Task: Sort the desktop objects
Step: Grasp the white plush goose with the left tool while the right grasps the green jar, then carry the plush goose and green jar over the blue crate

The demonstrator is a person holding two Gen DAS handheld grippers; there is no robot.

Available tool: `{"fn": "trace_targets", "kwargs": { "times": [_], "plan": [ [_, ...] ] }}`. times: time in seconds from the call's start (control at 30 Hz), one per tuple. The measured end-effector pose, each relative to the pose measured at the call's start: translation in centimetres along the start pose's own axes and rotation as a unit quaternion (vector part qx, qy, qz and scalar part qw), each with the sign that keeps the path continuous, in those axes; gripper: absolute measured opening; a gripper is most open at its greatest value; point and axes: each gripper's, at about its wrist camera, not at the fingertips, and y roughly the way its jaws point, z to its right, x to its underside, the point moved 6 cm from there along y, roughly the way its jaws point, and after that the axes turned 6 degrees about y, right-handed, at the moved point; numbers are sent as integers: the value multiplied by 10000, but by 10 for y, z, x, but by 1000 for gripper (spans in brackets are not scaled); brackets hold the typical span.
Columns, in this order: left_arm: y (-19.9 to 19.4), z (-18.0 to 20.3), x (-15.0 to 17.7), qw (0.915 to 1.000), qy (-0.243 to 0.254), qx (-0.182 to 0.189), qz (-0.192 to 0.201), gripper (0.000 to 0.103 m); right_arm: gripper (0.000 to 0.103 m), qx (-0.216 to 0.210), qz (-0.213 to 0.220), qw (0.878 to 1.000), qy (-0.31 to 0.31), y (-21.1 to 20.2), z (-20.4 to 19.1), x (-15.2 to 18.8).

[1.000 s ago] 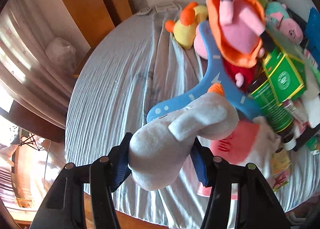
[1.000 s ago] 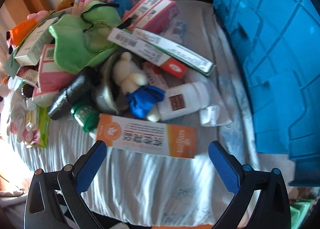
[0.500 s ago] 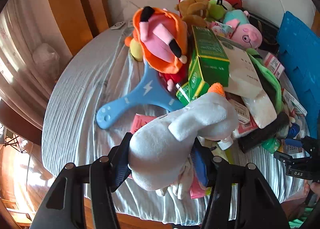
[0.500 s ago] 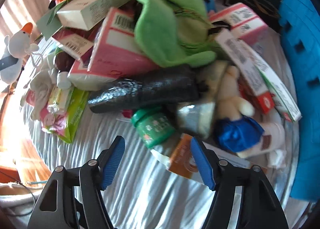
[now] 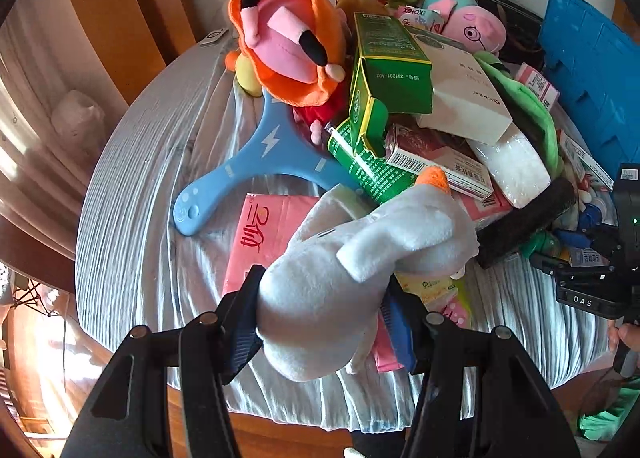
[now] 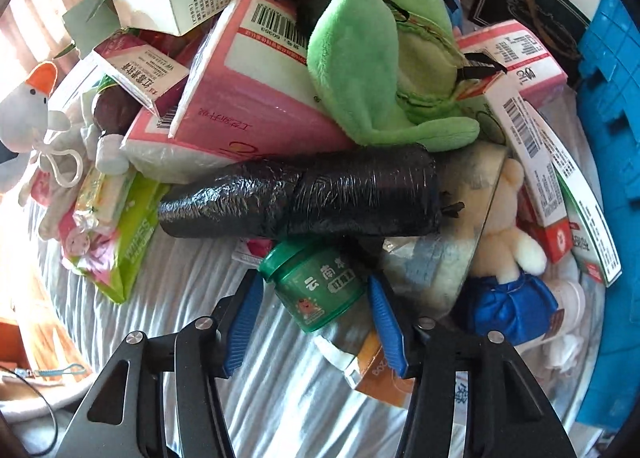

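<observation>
My left gripper (image 5: 320,322) is shut on a grey-white plush goose (image 5: 360,258) with an orange beak, held up above the grey tablecloth (image 5: 160,177). The goose also shows at the left edge of the right wrist view (image 6: 28,105). My right gripper (image 6: 316,318) points down at the near edge of the pile. Its jaws are closing with a small green jar (image 6: 316,290) between the blue pads (image 6: 244,318); a slim gap still shows on the jar's left side. In the left wrist view the right gripper (image 5: 588,258) sits at the far right.
A black wrapped roll (image 6: 304,197) lies right behind the jar, under a green plush (image 6: 380,69) and pink tissue packs (image 6: 248,105). A blue crate (image 6: 612,137) stands to the right. A blue three-armed toy (image 5: 260,153), an orange plush (image 5: 288,41) and green boxes (image 5: 388,69) fill the pile.
My left gripper swung toward the pile with the goose still gripped. My right gripper dropped and turned onto the green jar, its jaws narrowing from wide open to close around it.
</observation>
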Motion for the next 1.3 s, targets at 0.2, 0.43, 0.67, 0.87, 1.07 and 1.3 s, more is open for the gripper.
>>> {"fn": "trace_targets", "kwargs": {
  "times": [0.2, 0.43, 0.67, 0.87, 1.07, 1.3],
  "plan": [
    [-8, 12, -10, 9995, 233, 121, 190, 55, 46, -155, 142, 9998, 73, -22, -2, 10],
    [-2, 15, -7, 9993, 325, 156, 118, 55, 54, -368, 43, 9993, 104, -6, -7, 10],
    [-14, 20, -7, 9986, 357, 253, 288, 55, 46, -572, 482, 9970, 182, -60, -9, 0],
    [-33, 54, -33, 9956, 526, 488, 601, 55, 46, -527, 1474, 9871, 343, -147, 33, -23],
    [-85, 122, -89, 9823, 963, 837, 1373, 55, 47, -98, 2691, 9617, 502, -262, 78, -42],
    [-158, 239, -161, 9523, 1526, 1480, 2191, 55, 47, 315, 3420, 9360, 778, -362, 170, -50]
  ]
}}
